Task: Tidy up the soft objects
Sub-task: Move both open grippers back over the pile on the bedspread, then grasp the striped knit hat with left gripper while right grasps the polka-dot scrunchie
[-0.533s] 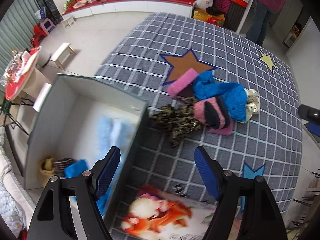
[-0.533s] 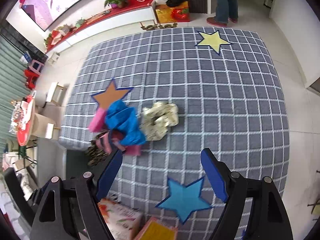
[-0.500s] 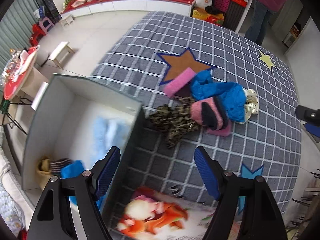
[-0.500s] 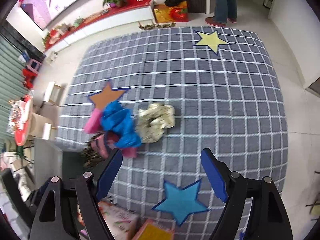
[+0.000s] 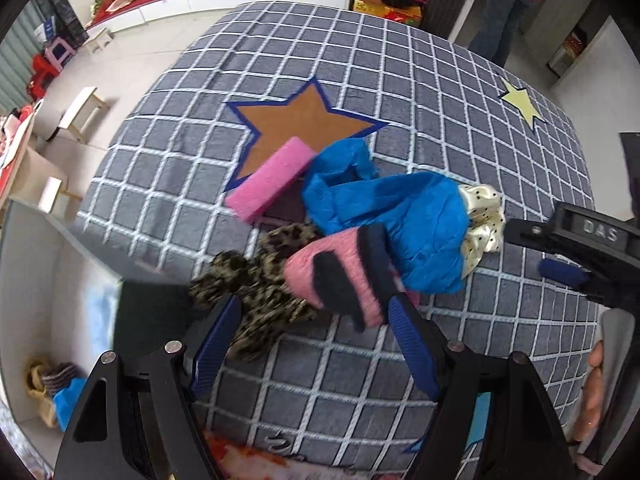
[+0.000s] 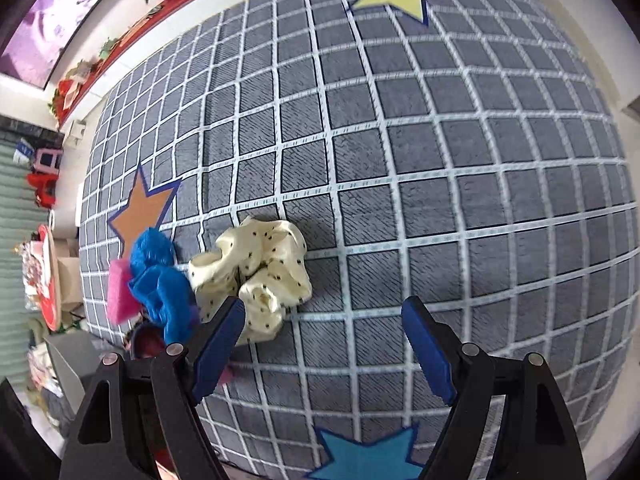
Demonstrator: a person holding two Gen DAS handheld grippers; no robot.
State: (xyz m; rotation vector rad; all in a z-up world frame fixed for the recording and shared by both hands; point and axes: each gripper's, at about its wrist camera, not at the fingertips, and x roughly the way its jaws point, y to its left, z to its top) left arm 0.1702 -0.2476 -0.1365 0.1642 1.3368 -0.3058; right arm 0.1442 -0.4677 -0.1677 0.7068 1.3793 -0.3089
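On the grey checked rug [image 5: 420, 92], the soft objects lie in one tangled heap beside the open grey box [image 5: 36, 280], and both tools are spread wide with nothing between their pads. The left tool [image 5: 312, 334] hangs just over the leopard-print cloth [image 5: 260, 292] and the pink and navy sock [image 5: 340, 276], so a bite here may catch both and drag the blue cloth [image 5: 392, 220] along. The right tool [image 6: 320, 336] is near the cream dotted scrunchie [image 6: 256, 272], and the two tools may collide because the heap is small.

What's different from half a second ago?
Both tools have come closer to the pile: the left tool now hangs over the leopard cloth and pink mitten, the right tool near the cream scrunchie. Nothing grabbed. Pile unmoved, both tools open.
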